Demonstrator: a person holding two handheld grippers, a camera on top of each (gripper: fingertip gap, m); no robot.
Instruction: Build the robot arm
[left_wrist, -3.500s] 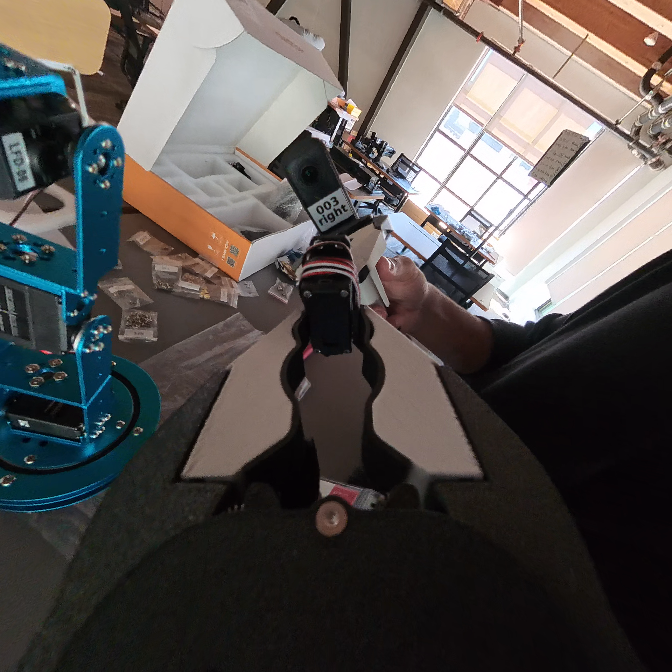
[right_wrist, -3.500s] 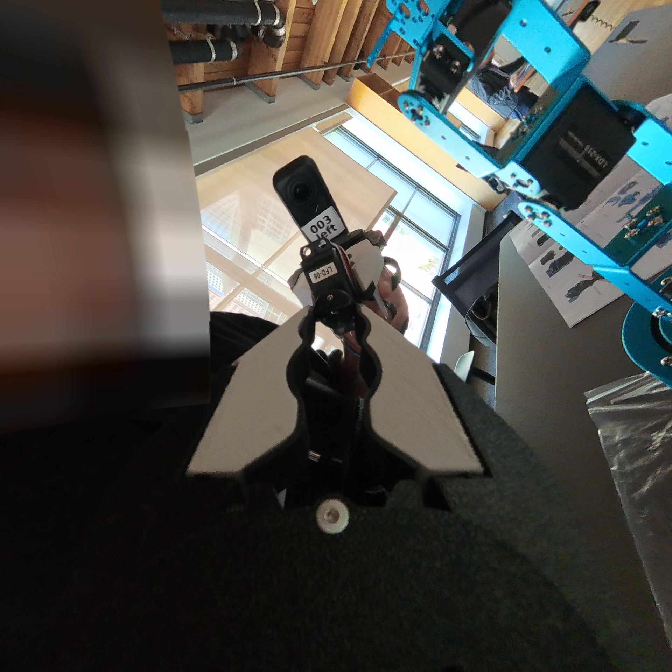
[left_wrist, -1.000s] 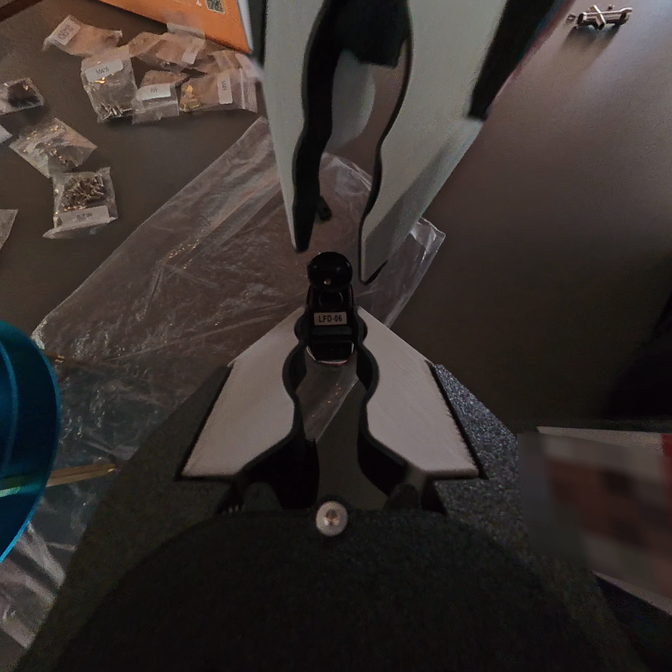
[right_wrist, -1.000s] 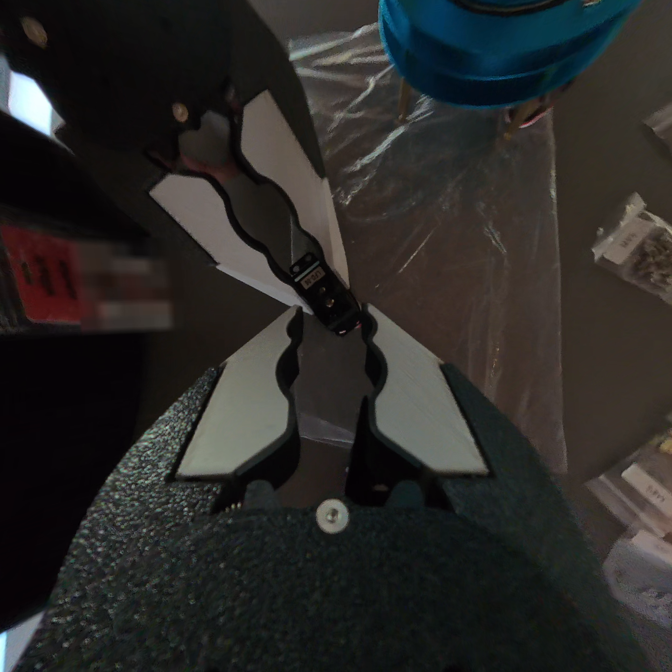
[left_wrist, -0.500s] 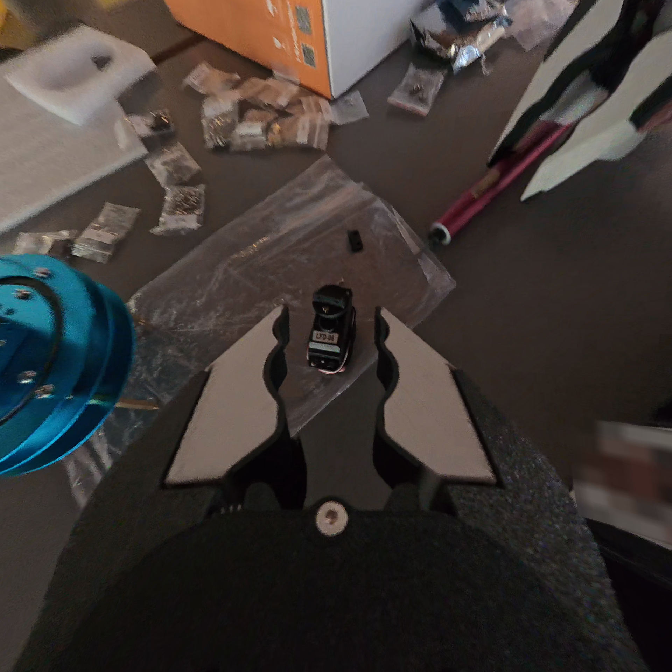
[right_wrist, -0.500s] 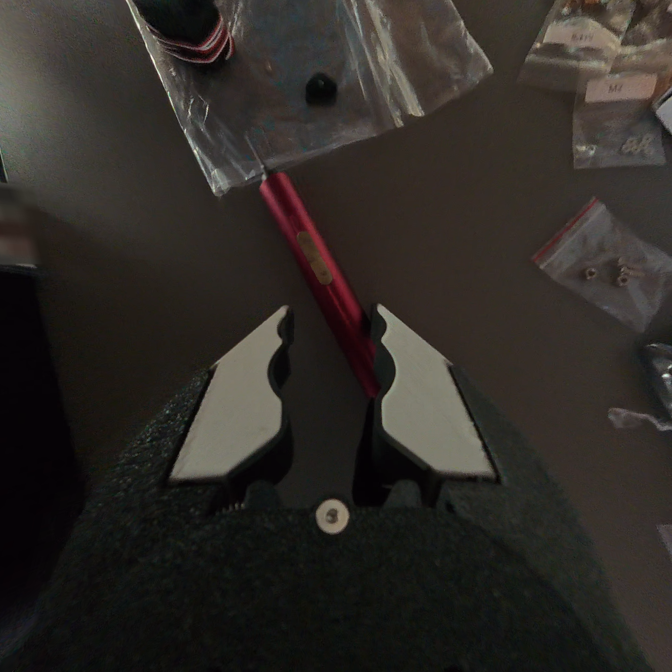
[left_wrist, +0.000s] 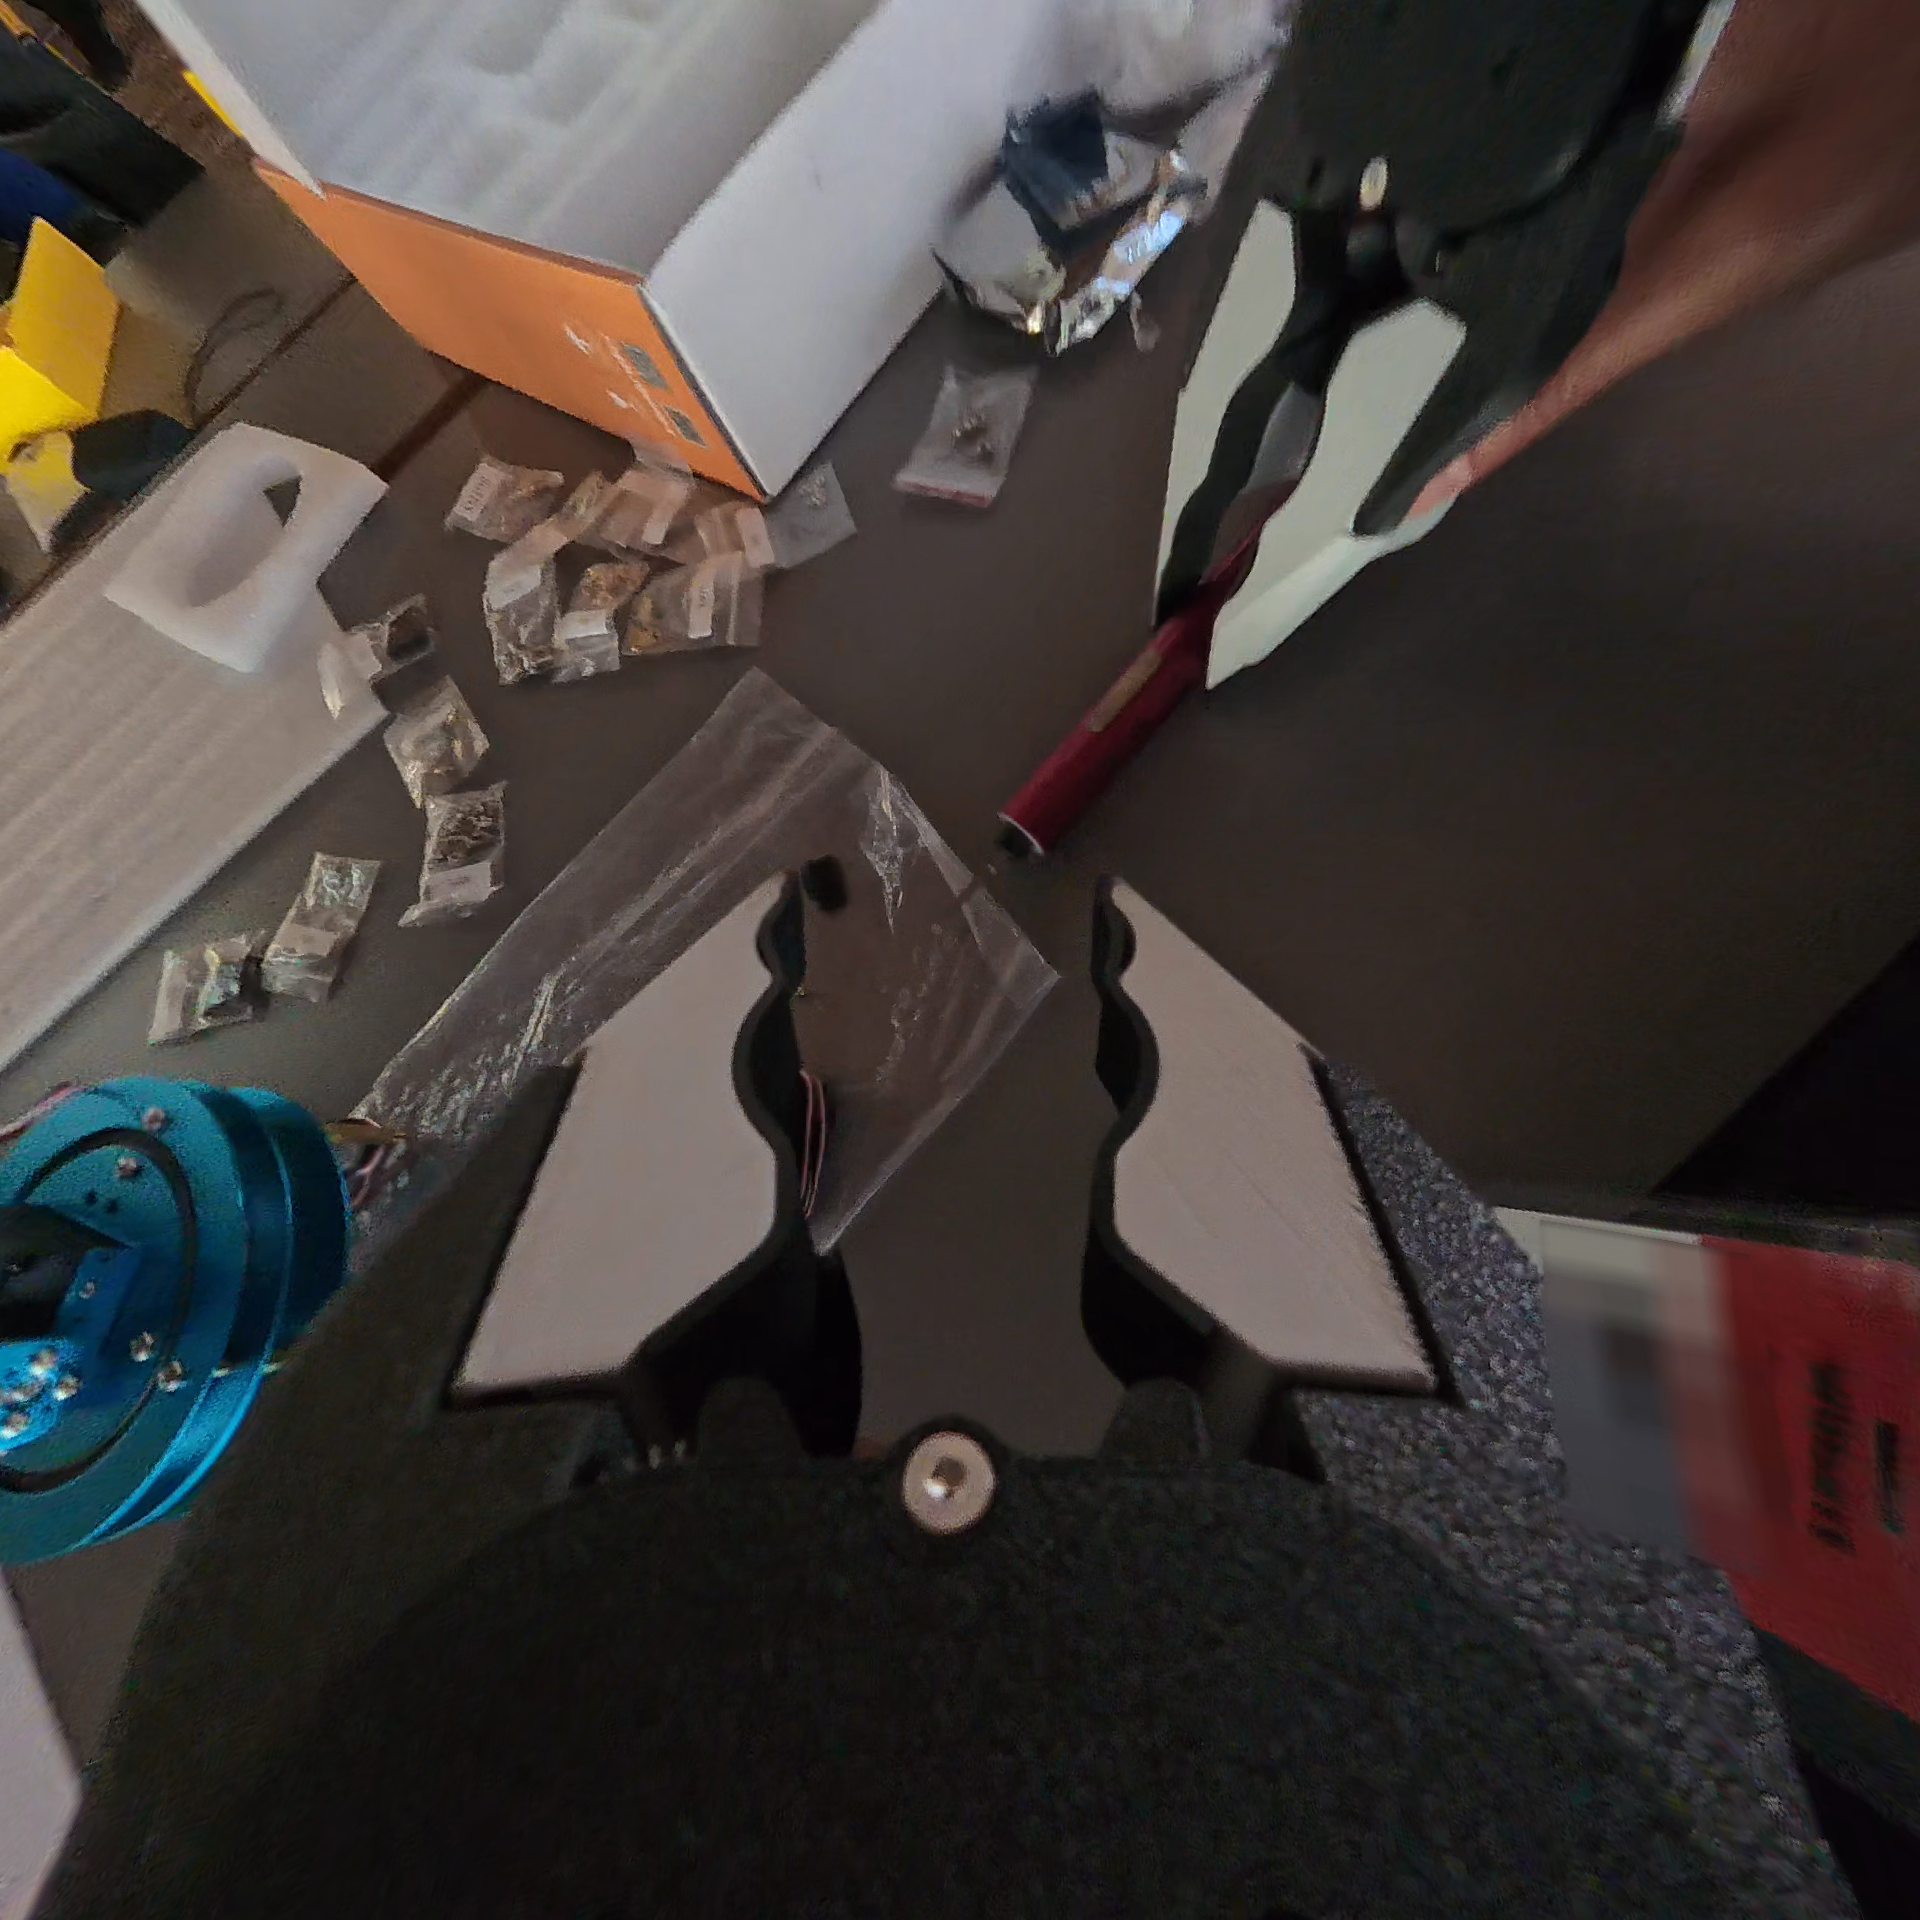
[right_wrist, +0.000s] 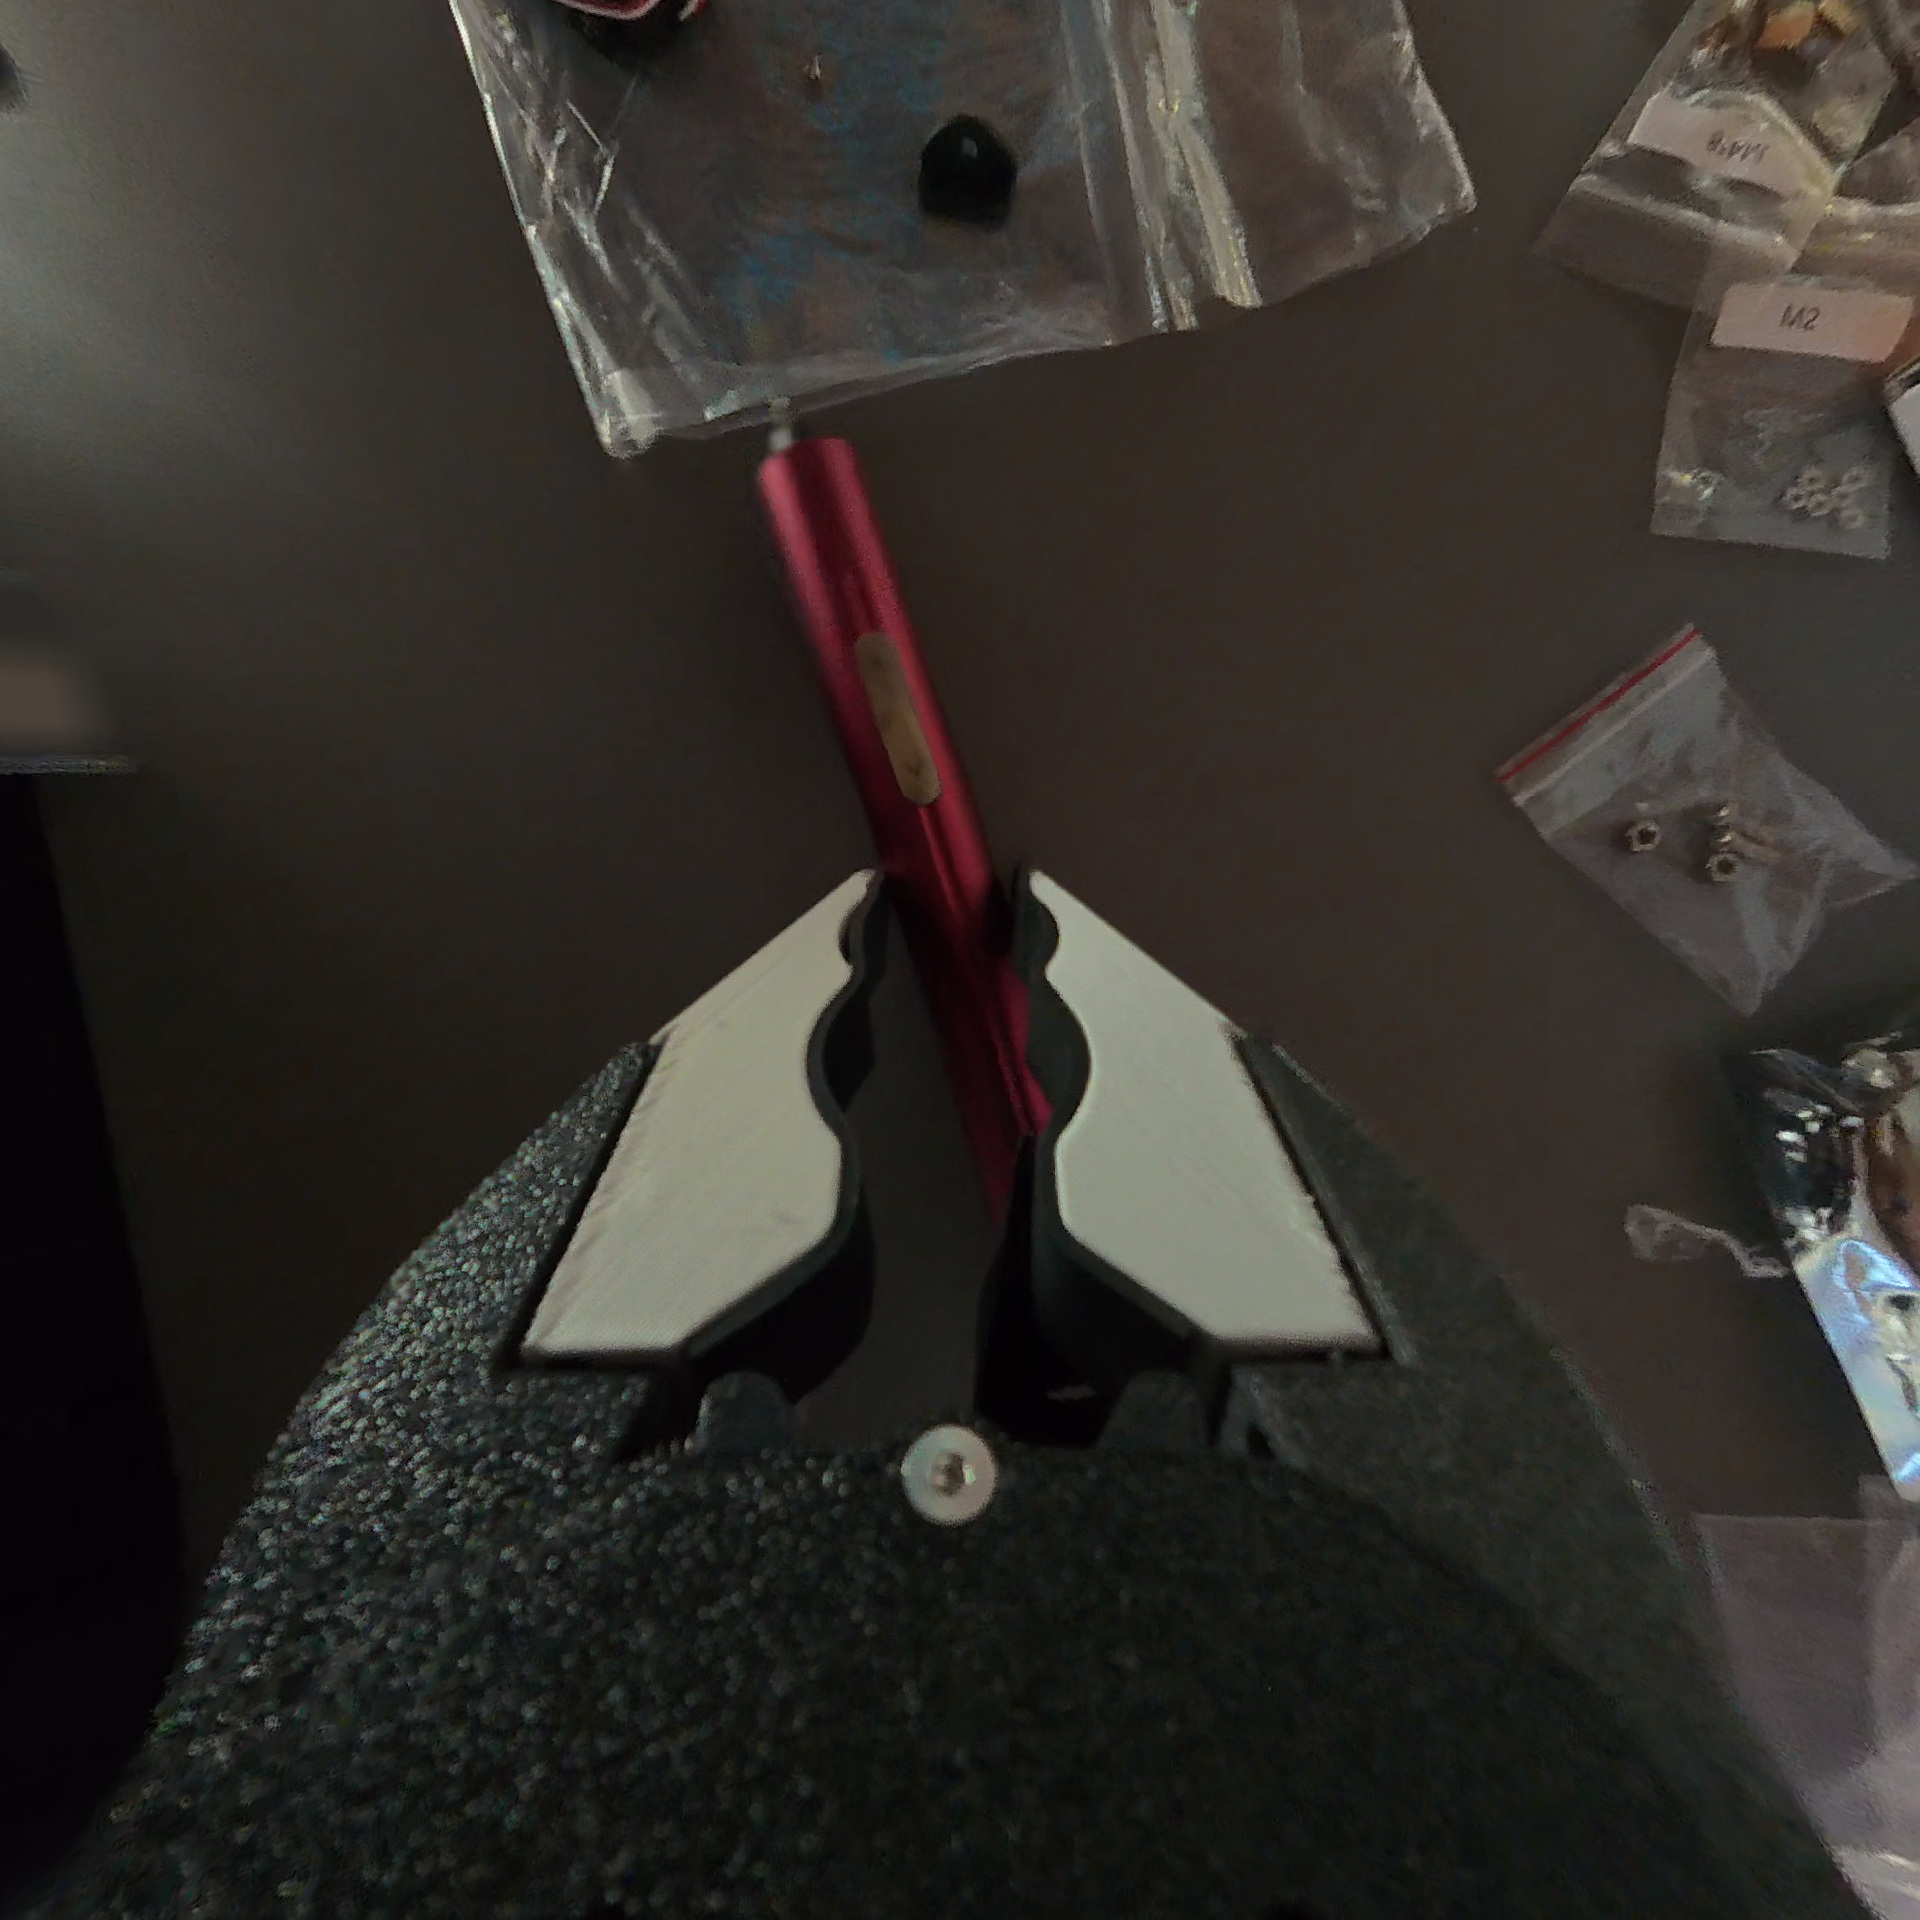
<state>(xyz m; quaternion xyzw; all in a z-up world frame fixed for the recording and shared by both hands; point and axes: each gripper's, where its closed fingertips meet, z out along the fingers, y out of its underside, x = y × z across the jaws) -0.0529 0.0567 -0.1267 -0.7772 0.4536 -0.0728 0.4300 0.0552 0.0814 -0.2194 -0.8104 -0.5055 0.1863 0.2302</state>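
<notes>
On your dark table (left_wrist: 1507, 831) lie a clear bag (left_wrist: 727, 894), small parts bags (left_wrist: 613, 582), an orange-and-white box (left_wrist: 623, 260), a blue disc (left_wrist: 135, 1299) and foam (left_wrist: 239, 551).

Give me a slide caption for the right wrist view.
Right gripper jaws closing around a slim red metal screwdriver on the dark table.

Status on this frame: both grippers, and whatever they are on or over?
Left gripper open over clear bag. Right gripper closing around red screwdriver, grip unconfirmed. Nothing blocking.

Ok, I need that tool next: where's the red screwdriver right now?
The red screwdriver lies on the dark table between the right gripper fingers, its tip at the clear plastic bag edge.
</notes>
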